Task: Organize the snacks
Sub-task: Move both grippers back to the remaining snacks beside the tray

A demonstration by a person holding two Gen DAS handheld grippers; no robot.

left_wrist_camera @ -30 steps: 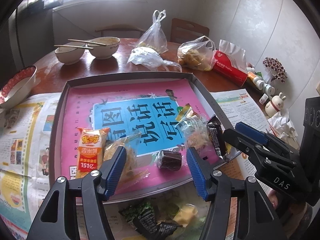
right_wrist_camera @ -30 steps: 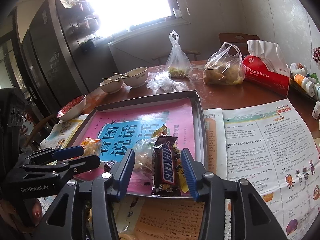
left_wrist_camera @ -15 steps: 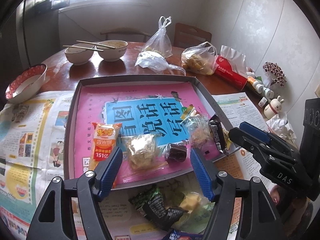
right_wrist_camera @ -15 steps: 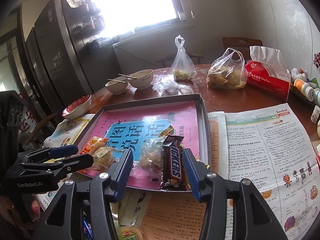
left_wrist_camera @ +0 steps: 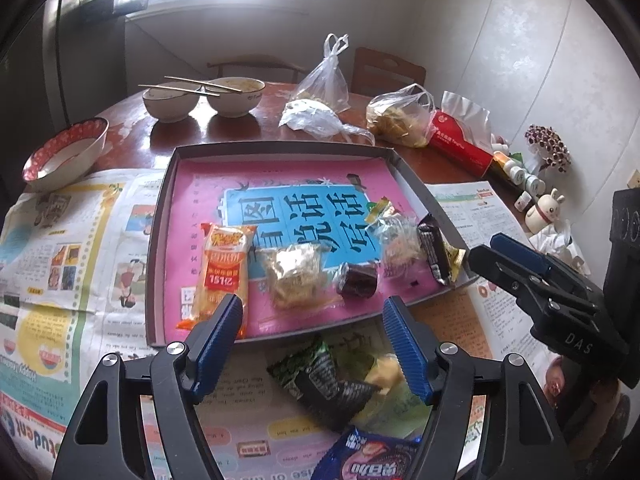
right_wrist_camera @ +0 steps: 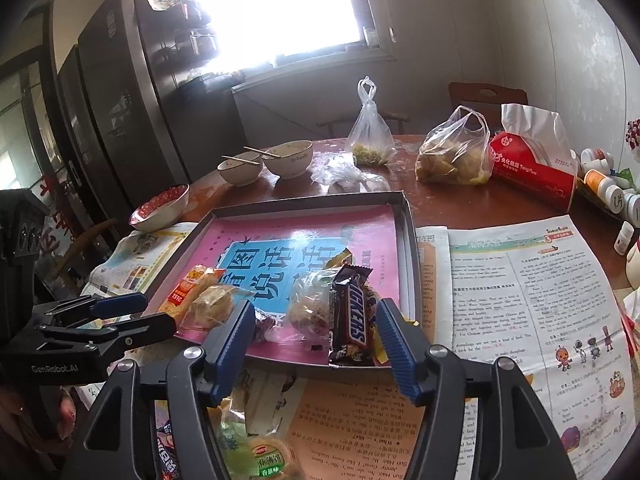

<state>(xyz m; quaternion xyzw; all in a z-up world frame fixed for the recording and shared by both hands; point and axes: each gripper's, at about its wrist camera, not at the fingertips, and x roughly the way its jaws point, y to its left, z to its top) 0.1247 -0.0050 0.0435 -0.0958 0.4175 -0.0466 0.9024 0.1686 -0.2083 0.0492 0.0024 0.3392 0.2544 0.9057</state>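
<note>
Lying along the tray's (right_wrist_camera: 404,216) right edge, the chocolate bar (right_wrist_camera: 352,316) sits free between the right gripper's (right_wrist_camera: 316,336) opening jaws. The left gripper (left_wrist_camera: 312,332) is opening too, holding nothing, above loose snack packets (left_wrist_camera: 320,380) on newspaper (left_wrist_camera: 60,248).

Shallow grey tray (left_wrist_camera: 160,216) with pink lining holds five wrapped snacks along its near edge: orange packet (left_wrist_camera: 222,276), two clear-wrapped cakes, a dark sweet, Snickers bar (right_wrist_camera: 352,316).

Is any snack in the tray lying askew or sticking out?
Yes. The Snickers bar lies with its near end on the tray front rim, poking past it, unlike the snacks lying flat inside.
</note>
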